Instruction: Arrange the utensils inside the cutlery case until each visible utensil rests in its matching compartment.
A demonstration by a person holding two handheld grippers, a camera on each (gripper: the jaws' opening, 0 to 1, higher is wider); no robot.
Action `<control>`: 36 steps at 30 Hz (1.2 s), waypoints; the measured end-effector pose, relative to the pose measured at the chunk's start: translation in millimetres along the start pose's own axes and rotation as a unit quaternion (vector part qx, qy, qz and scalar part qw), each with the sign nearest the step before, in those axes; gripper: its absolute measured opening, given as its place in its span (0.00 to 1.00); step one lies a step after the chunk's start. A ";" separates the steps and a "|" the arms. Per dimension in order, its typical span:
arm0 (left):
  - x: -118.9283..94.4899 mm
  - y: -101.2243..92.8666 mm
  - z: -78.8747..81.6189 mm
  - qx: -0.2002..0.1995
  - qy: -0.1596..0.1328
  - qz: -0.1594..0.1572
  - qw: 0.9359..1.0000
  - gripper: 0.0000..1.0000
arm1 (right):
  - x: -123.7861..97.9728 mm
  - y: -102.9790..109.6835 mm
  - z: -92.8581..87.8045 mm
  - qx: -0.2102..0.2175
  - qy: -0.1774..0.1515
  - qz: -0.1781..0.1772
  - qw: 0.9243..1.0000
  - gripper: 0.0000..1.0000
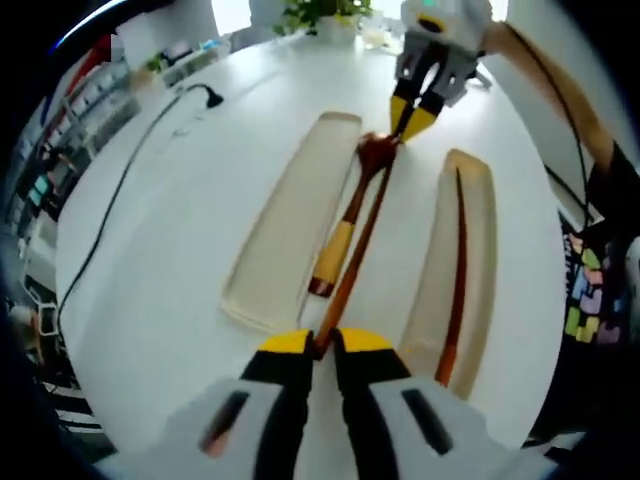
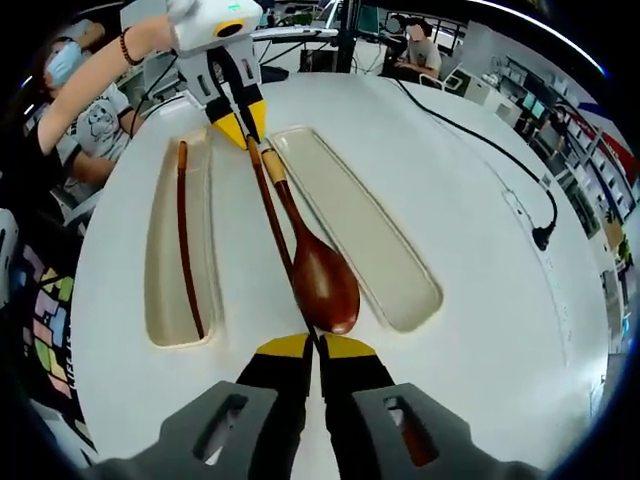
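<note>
One chopstick (image 1: 355,265) ran lengthwise up frame centre between the two trays, beside the spoon (image 2: 322,280), on the counter (image 1: 180,260); left gripper (image 1: 325,345) and right gripper (image 2: 318,345) fingers each pinched one end.

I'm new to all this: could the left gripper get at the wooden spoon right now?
Probably not yet: the left gripper is shut on a chopstick, so it must let go first. The spoon lies uncovered right beside it.
</note>
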State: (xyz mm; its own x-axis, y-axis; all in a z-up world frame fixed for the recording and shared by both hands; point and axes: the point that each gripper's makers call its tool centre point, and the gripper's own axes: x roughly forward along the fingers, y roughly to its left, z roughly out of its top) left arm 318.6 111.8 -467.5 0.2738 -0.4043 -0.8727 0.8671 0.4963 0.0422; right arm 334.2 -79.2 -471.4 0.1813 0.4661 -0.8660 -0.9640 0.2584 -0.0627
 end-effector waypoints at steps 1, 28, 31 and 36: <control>-0.3 -0.6 0.0 0.006 0.001 -0.001 1.000 0.09 | -0.1 0.2 -0.2 0.001 0.001 -0.001 1.000 0.02; -31.6 -9.7 5.3 0.047 -0.016 -0.005 0.999 0.07 | -34.1 7.3 18.9 -0.014 -0.021 -0.028 0.999 0.00; -34.9 -10.7 4.0 0.049 -0.014 -0.005 0.999 0.06 | -38.9 8.1 24.1 -0.011 -0.032 -0.028 0.999 0.00; -43.4 -19.4 3.4 0.056 -0.020 -0.020 0.998 0.05 | -41.8 13.2 24.4 -0.019 -0.029 -0.023 0.999 0.00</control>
State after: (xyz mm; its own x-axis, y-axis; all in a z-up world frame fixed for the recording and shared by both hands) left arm 291.4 117.1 -428.7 0.2536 -0.4538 -0.8542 0.9181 0.3910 0.0648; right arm 318.7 -74.7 -423.9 0.2349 0.5029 -0.8318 -0.9610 0.2486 -0.1211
